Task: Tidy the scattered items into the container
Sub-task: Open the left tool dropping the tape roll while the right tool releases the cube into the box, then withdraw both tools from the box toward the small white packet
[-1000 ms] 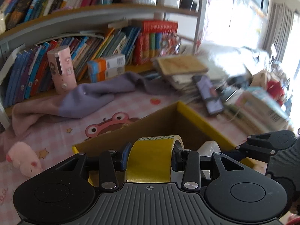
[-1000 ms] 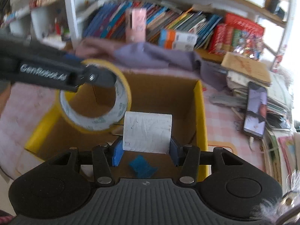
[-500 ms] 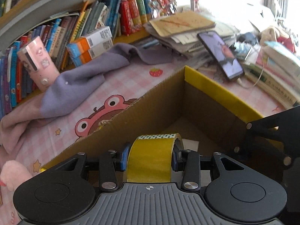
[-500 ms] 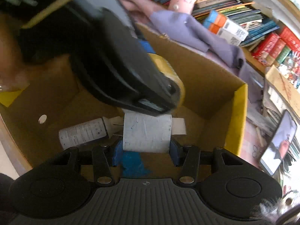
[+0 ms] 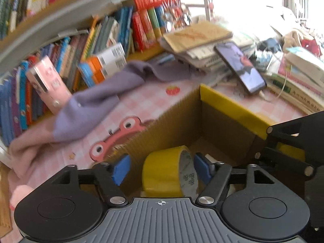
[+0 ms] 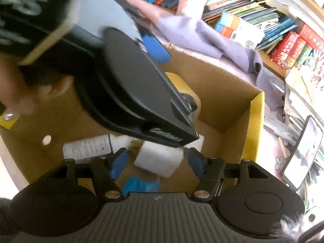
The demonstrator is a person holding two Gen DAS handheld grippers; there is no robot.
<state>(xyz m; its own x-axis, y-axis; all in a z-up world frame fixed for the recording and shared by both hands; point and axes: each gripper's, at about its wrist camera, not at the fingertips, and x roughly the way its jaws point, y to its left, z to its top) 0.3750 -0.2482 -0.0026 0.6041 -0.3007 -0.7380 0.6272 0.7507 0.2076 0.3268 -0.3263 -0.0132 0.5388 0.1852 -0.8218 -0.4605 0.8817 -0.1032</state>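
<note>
A cardboard box (image 5: 226, 119) with yellow flaps stands on the pink checked table. My left gripper (image 5: 162, 168) is open over it, and a yellow tape roll (image 5: 166, 172) sits loose and tilted between its blue pads. My right gripper (image 6: 157, 162) is open over the same box (image 6: 228, 95), and a white paper roll (image 6: 158, 160) lies loose between its pads. Inside the box lie a white bottle (image 6: 87, 147) and a blue item (image 6: 139, 184). The left gripper body hides much of the box in the right wrist view.
A purple cloth (image 5: 97, 99) lies behind the box. A pink device (image 5: 48, 83) leans on the bookshelf. A phone (image 5: 241, 66) rests on stacked books at the right. A pink plush (image 5: 18, 194) sits at the left edge.
Both grippers have opened. The yellow tape roll and the white paper roll are let go and sit loose and tilted in the box. Both grippers lowered further into it.
</note>
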